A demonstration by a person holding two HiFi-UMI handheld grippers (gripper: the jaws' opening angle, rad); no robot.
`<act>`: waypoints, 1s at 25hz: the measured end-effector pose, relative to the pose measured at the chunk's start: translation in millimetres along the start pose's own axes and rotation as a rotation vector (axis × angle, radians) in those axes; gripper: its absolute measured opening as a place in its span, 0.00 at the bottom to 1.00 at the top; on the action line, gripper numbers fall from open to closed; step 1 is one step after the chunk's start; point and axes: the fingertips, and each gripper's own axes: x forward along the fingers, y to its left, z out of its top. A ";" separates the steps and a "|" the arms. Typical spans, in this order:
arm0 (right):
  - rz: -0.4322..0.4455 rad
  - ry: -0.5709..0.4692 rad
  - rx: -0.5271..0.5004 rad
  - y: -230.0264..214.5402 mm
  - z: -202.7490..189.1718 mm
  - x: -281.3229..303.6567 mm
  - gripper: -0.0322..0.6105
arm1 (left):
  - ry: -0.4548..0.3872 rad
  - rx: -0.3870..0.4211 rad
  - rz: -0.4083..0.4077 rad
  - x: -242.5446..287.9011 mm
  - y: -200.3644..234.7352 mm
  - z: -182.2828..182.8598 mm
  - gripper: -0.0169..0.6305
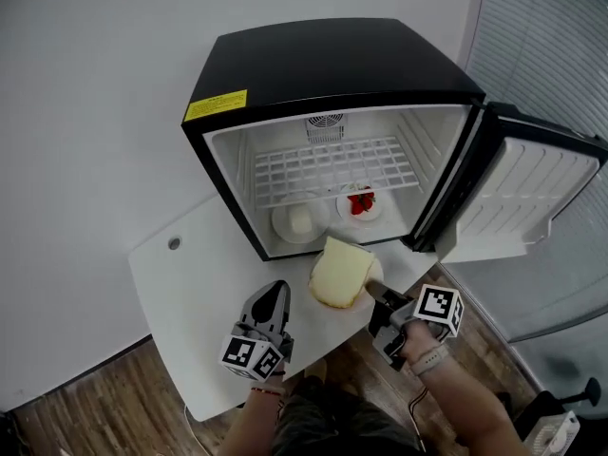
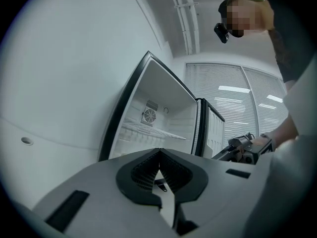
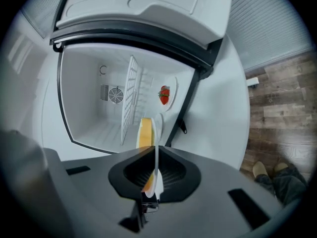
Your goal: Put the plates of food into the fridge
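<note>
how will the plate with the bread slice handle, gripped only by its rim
The plate looks thin and stiff, so probably no flexing. The right gripper pinches only its rim, so it may pivot if jolted. The bread slice lies loose on top; likely light, but apt to slide if tilted.

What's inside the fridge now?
Under the wire shelf, on the floor of the fridge: a plate of pale food and a plate of strawberries. The shelf partly covers the floor behind them.
</note>
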 end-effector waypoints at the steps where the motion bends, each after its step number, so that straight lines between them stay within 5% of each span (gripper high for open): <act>1: 0.006 0.017 -0.008 8.3 -1.9 1.8 0.08 | -0.004 0.002 0.007 -1.5 2.4 3.2 0.04; 14: 0.117 0.064 -0.057 110.8 2.0 35.8 0.08 | -0.050 0.048 0.078 -10.8 49.5 53.4 0.04; 25: 0.124 0.011 -0.030 145.0 18.0 91.1 0.08 | -0.080 0.056 0.118 5.3 111.1 78.2 0.04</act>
